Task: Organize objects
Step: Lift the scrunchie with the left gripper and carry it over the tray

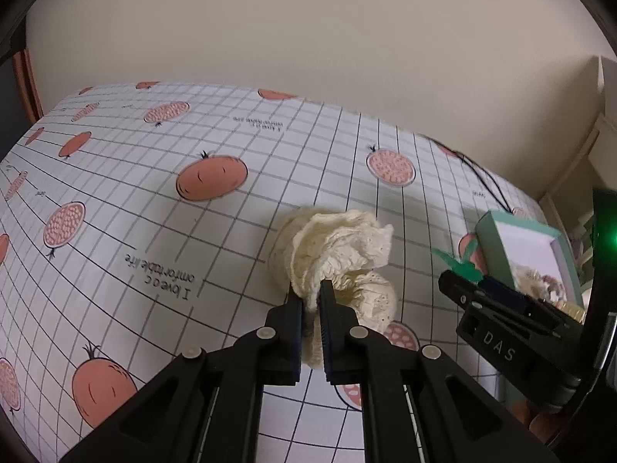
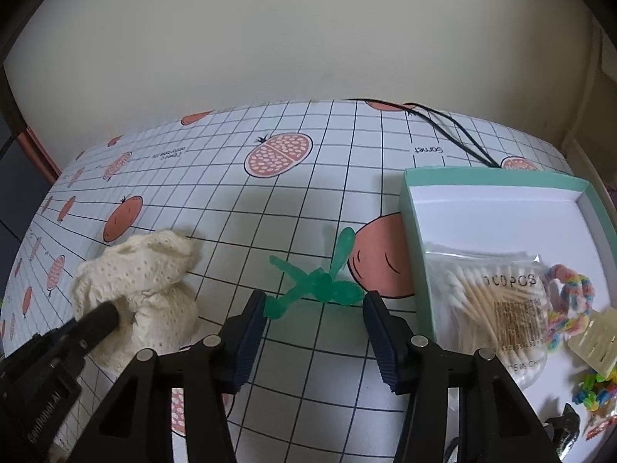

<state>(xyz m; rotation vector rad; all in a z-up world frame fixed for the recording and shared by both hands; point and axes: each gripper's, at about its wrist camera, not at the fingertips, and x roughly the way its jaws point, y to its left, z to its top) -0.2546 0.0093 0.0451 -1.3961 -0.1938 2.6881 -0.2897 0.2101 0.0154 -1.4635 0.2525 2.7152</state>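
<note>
Through my left wrist camera, my left gripper (image 1: 311,292) has its jaws pinched together on a fold of the cream lace cloth (image 1: 335,254), which bunches up straight ahead of the fingertips on the pomegranate-print tablecloth (image 1: 162,231). The cloth looks light and limp, with no stiffness at all. I judge that a pinch on one fold will lift only part of it while the rest trails and drags. A thicker gathered bunch near its middle would carry better, and its eyelet holes could snag on a fingertip. Off to my right I see my right gripper (image 1: 468,283), and beyond it the green box (image 1: 486,239).

Through my right wrist camera, my right gripper (image 2: 314,301) stands with its jaws wide apart, holding nothing. The green plastic clip (image 2: 320,279) lies flat on the tablecloth just ahead of them, between the two fingertips; its left end is just beside the left pad, though I cannot tell if they touch. It looks small, light, stiff and smooth, so I expect it to slip or pivot if squeezed on a thin arm. The thick central knot is the safest hold. The green box sits just to the right of my gripper, open, with a packet of cotton swabs (image 2: 497,308) and a rainbow hair tie (image 2: 570,297) already inside.
</note>
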